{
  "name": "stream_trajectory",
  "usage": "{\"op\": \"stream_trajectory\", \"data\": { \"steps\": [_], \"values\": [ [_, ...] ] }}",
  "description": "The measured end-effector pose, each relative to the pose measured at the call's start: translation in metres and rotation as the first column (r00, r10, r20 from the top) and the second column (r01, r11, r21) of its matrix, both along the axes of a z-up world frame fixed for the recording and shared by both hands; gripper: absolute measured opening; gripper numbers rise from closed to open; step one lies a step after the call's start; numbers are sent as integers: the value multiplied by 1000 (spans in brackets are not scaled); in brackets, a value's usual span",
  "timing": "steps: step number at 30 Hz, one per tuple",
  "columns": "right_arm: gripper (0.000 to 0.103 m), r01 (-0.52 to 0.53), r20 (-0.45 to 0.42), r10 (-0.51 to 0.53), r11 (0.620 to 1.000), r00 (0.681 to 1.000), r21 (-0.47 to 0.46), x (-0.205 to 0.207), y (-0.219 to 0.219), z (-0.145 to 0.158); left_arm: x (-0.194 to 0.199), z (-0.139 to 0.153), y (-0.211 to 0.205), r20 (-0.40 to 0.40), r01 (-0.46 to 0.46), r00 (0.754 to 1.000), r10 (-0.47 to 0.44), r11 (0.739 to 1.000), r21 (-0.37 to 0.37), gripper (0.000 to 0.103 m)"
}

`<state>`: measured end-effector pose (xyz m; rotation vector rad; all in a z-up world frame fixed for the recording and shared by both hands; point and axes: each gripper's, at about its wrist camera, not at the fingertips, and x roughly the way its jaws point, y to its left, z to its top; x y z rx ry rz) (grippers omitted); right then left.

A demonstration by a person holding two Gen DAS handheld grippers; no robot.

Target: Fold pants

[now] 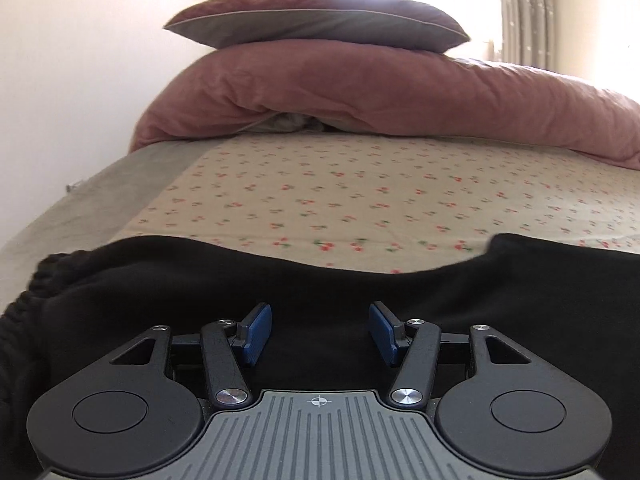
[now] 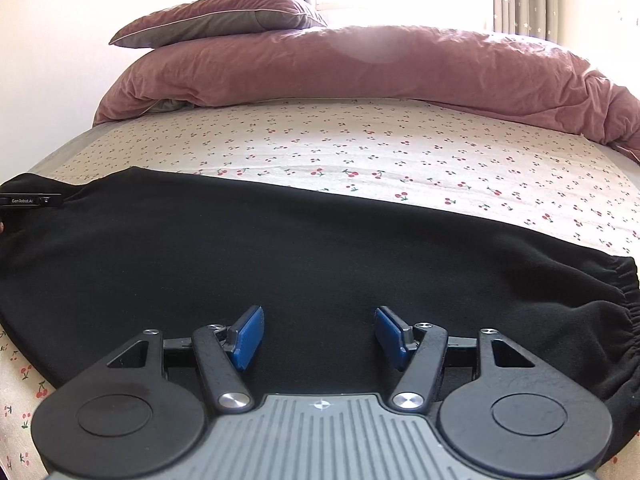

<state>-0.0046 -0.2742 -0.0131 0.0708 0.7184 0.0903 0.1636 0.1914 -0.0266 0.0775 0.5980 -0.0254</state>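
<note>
Black pants (image 2: 280,248) lie flat across the near part of a bed. Their gathered elastic cuffs (image 2: 624,304) are at the right in the right wrist view. The elastic waistband (image 1: 28,292) is bunched at the left in the left wrist view, where the pants (image 1: 400,296) fill the foreground. My left gripper (image 1: 320,332) is open just above the black fabric, holding nothing. My right gripper (image 2: 319,336) is open over the pant legs, holding nothing. Part of the left gripper's body (image 2: 30,201) shows at the far left of the right wrist view.
The bed has a cherry-print sheet (image 2: 400,148) beyond the pants. A rolled pink duvet (image 1: 380,92) lies across the far end with a pink and grey pillow (image 1: 316,20) on top. A white wall is at the left, and a bright window with curtains (image 1: 528,12) behind.
</note>
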Motion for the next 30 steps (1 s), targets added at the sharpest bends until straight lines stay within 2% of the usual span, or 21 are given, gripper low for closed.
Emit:
{"op": "stream_trajectory", "data": {
  "steps": [1, 2, 4, 6, 8, 9, 11, 15, 17, 21, 24, 27, 30],
  "values": [
    [61, 6, 0, -6, 1000, 1000, -3, -1, -3, 0, 1, -1, 12, 1, -32, 999, 32, 999, -8, 53],
    [61, 11, 0, -11, 1000, 1000, -6, -1, -6, 0, 0, 1, 27, 6, -54, 999, 54, 998, -34, 45],
    [61, 28, 0, -28, 1000, 1000, -6, -3, -13, -1, -5, 8, 36, 12, -63, 998, 64, 994, -88, 45],
    [61, 44, 0, -44, 999, 999, -3, -5, -19, 0, -13, 15, 31, 16, -77, 997, 79, 993, -89, 46],
    [61, 66, 2, -66, 998, 998, -4, -6, -21, 3, -23, 20, 17, 5, -36, 999, 37, 995, -95, 52],
    [62, 81, 6, -81, 997, 997, -3, -7, -23, 5, -27, 22, 10, -13, -19, 1000, 18, 995, -102, 52],
    [63, 108, 20, -108, 994, 994, 7, -10, -29, 10, -34, 25, -4, -67, 6, 998, -14, 992, -126, 60],
    [68, 183, 61, -184, 983, 981, 27, -19, -45, 21, -53, 26, -33, -130, 100, 983, -131, 969, -227, 63],
    [72, 223, 81, -226, 974, 971, 41, -24, -56, 25, -62, 27, -47, -133, 138, 976, -173, 961, -239, 73],
    [78, 322, 109, -329, 944, 938, 77, -34, -82, 31, -76, 30, -71, -119, 200, 966, -231, 953, -225, 82],
    [80, 397, 115, -408, 912, 906, 104, -44, -101, 32, -80, 29, -81, -122, 224, 958, -259, 944, -244, 87],
    [81, 475, 99, -491, 867, 866, 147, -54, -121, 30, -84, 27, -92, -127, 248, 950, -285, 937, -246, 89],
    [82, 550, 40, -570, 808, 821, 214, -64, -142, 23, -86, 27, -104, -125, 286, 939, -320, 929, -234, 89]
  ]
}}
